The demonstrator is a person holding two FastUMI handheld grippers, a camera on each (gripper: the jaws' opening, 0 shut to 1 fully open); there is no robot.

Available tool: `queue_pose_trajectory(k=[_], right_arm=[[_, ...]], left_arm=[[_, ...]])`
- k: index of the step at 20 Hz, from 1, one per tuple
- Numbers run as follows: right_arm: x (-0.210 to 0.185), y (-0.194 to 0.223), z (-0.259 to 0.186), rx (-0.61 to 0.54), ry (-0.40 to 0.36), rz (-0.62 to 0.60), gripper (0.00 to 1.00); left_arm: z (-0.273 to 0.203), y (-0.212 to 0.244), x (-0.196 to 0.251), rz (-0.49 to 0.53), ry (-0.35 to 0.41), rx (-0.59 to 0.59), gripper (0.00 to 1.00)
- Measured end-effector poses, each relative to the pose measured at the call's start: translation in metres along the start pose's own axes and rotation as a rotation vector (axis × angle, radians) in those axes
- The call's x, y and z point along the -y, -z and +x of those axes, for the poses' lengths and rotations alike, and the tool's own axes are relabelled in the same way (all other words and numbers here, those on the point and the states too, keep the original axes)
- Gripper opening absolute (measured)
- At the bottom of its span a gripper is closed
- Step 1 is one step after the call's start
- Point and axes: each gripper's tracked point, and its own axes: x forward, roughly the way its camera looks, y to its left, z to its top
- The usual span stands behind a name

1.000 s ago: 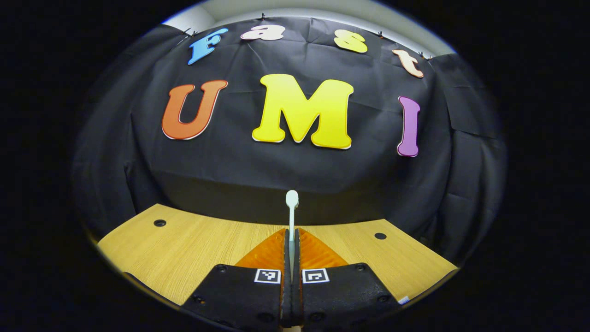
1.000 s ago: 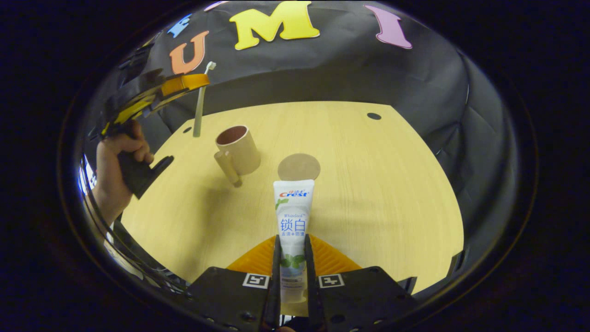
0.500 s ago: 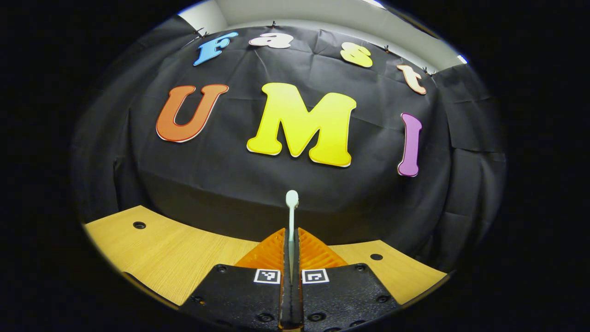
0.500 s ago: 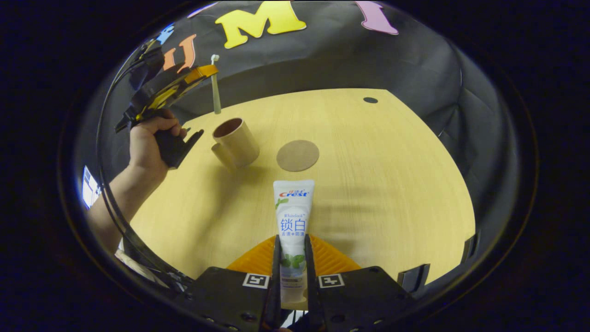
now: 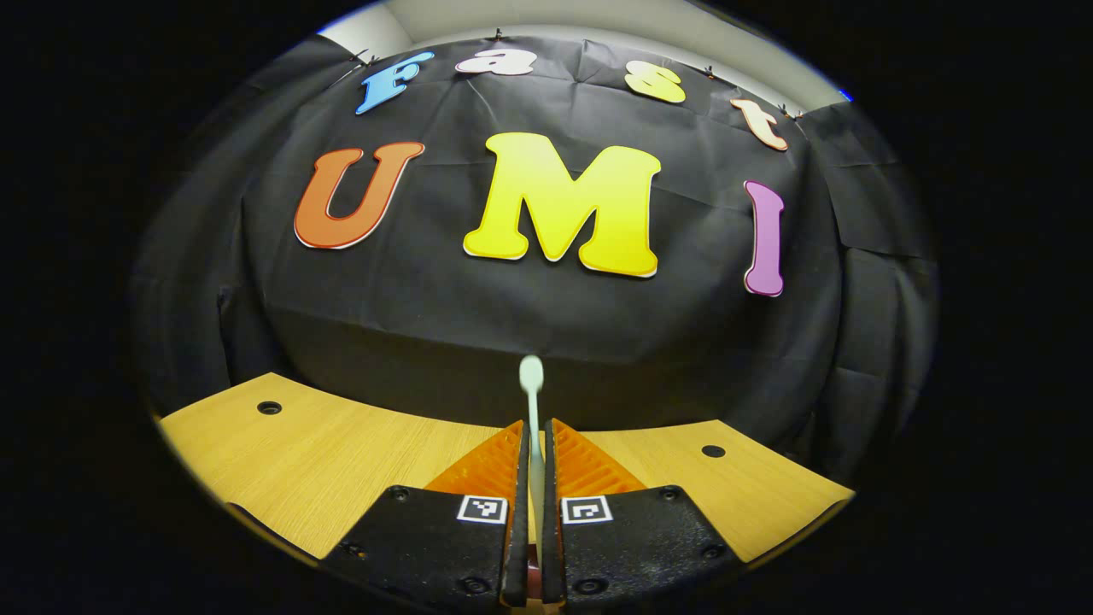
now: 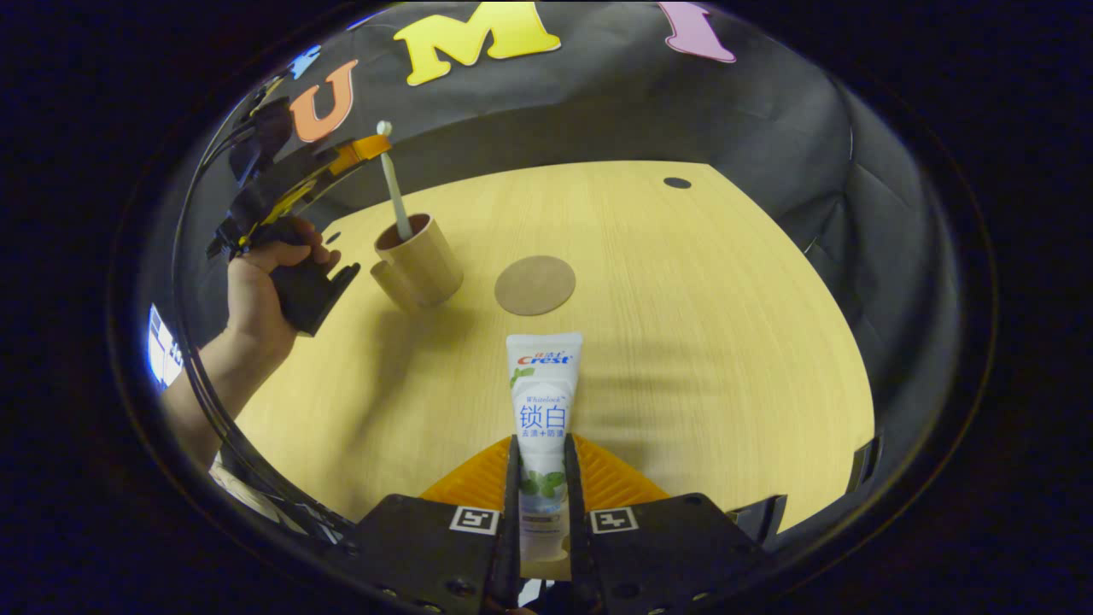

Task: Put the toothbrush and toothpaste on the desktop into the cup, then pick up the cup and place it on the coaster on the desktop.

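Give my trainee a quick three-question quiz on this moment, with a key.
1. True or false: the toothbrush has its lower end at the mouth of the cup.
2. What does the right gripper hold? A) a spoon B) the toothpaste C) nothing
3. Fill in: the coaster lies flat on the desktop, beside the cup, and is ____.

Key:
1. True; the left gripper holds it tilted, with its head up.
2. B; both fingers press on the tube, with its cap end between them.
3. bare; nothing rests on it yet.
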Motion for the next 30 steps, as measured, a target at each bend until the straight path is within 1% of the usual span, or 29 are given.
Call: queue_pose_trajectory(k=[1, 2, 3, 4, 5, 7, 8, 9, 10, 11, 13, 14, 15, 20, 23, 24, 26, 28, 29, 30], right_arm=[[0.001, 0.001, 0.002, -0.003, 0.001, -0.002, 0.24], [0.001, 0.002, 0.003, -0.004, 0.0, -0.007, 0.24], [-0.001, 0.002, 0.003, 0.001, -0.004, -0.008, 0.24], [-0.003, 0.0, 0.002, 0.008, -0.009, -0.011, 0.24], [-0.007, -0.002, 0.001, 0.019, -0.015, -0.019, 0.24], [-0.016, -0.01, -0.001, 0.039, -0.028, -0.033, 0.24], [-0.02, -0.015, -0.001, 0.05, -0.034, -0.037, 0.21], [-0.024, -0.021, -0.001, 0.066, -0.041, -0.04, 0.21], [-0.028, -0.031, -0.001, 0.088, -0.049, -0.039, 0.21], [-0.032, -0.041, -0.002, 0.116, -0.056, -0.036, 0.24], [-0.045, -0.067, -0.001, 0.174, -0.078, -0.031, 0.24], [-0.051, -0.081, 0.0, 0.204, -0.091, -0.036, 0.27], [-0.057, -0.095, 0.004, 0.236, -0.105, -0.047, 0.24], [-0.098, -0.177, 0.003, 0.399, -0.163, -0.117, 0.24], [-0.128, -0.215, 0.0, 0.495, -0.22, -0.159, 0.24], [-0.141, -0.228, 0.002, 0.535, -0.24, -0.194, 0.24], [-0.16, -0.235, 0.013, 0.562, -0.263, -0.233, 0.24], [-0.174, -0.24, 0.022, 0.57, -0.276, -0.245, 0.24], [-0.18, -0.244, 0.026, 0.581, -0.273, -0.265, 0.24], [-0.183, -0.245, 0.029, 0.587, -0.267, -0.281, 0.26]], left_arm=[[-0.002, 0.001, -0.001, 0.004, -0.004, -0.001, 0.15], [-0.005, 0.001, -0.007, 0.016, -0.022, -0.001, 0.34], [-0.007, -0.002, -0.01, 0.019, -0.027, 0.004, 0.3], [-0.009, -0.007, -0.01, 0.019, -0.029, 0.012, 0.65], [-0.012, -0.013, -0.015, 0.028, -0.039, 0.025, 0.83], [-0.018, -0.02, -0.018, 0.042, -0.049, 0.038, 0.89], [-0.018, -0.023, -0.021, 0.046, -0.055, 0.041, 0.95], [-0.024, -0.027, -0.023, 0.047, -0.06, 0.042, 0.98], [-0.027, -0.03, -0.025, 0.048, -0.062, 0.04, 0.98], [-0.03, -0.031, -0.028, 0.051, -0.071, 0.037, 0.98], [-0.036, -0.041, -0.037, 0.051, -0.081, 0.036, 0.98], [-0.039, -0.045, -0.04, 0.049, -0.086, 0.035, 0.98], [-0.043, -0.048, -0.044, 0.049, -0.092, 0.032, 0.98], [-0.058, -0.06, -0.067, 0.067, -0.129, 0.023, 0.98], [-0.064, -0.063, -0.078, 0.064, -0.146, 0.013, 0.98], [-0.065, -0.064, -0.082, 0.068, -0.151, 0.011, 0.98], [-0.067, -0.06, -0.09, 0.072, -0.16, 0.001, 0.98], [-0.069, -0.06, -0.095, 0.071, -0.169, -0.003, 0.98], [-0.069, -0.057, -0.1, 0.072, -0.174, -0.01, 0.98], [-0.071, -0.055, -0.103, 0.075, -0.179, -0.015, 0.98]])
